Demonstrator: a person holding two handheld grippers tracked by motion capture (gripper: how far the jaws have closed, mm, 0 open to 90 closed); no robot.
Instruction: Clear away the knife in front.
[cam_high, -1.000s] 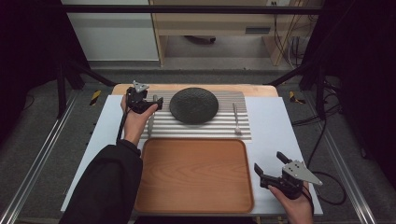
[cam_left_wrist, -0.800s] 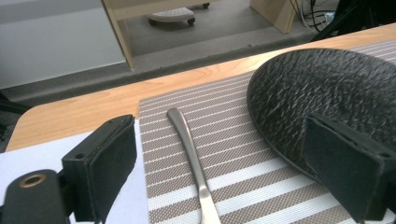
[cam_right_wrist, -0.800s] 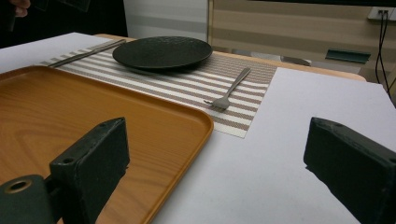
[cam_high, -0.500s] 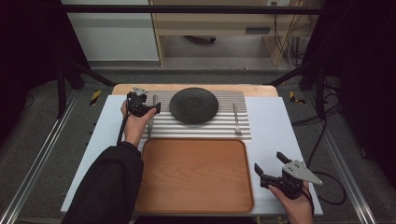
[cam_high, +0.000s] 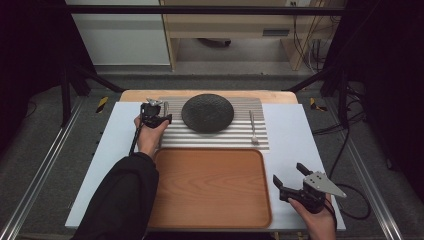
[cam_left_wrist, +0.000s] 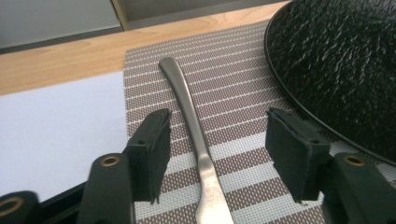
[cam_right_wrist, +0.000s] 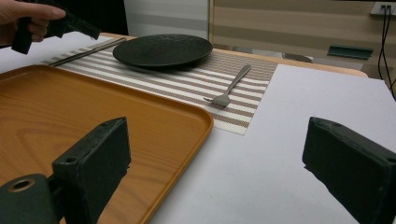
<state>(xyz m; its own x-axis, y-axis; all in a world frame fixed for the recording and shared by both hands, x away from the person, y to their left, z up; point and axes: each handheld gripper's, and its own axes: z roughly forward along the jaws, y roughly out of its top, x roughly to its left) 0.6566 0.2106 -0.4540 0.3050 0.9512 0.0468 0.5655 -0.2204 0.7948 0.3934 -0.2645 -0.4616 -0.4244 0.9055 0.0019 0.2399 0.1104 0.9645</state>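
The metal utensil handle (cam_left_wrist: 189, 109) lies flat on the striped placemat (cam_left_wrist: 243, 88), near the mat's left edge and toward the far left corner of the surface (cam_high: 115, 145). In the left gripper view the handle runs lengthwise between the two jaws of the left tool (cam_left_wrist: 219, 154); a visible gap remains on each side, so neither pad touches the metal. The jaws have just been closing around the handle and stand partly open, with the handle between them but not gripped. In the high view the left tool (cam_high: 156, 114) sits low over the mat's left edge, held by the person's left hand (cam_high: 150, 135).

Just beside the handle, on the mat, rests the black textured plate (cam_high: 207, 112); its rim lies close to one jaw in the left gripper view. A fork (cam_high: 253, 127) lies on the mat on the other side of the plate, near the mat's right edge, apart from the plate.

The wooden tray (cam_high: 210, 185) occupies the near centre of the surface, its far edge just beside the mat's near edge.

The right tool (cam_high: 290, 179) is held over the near right corner of the surface, beside the tray. Its jaws stand wide open with nothing between them.
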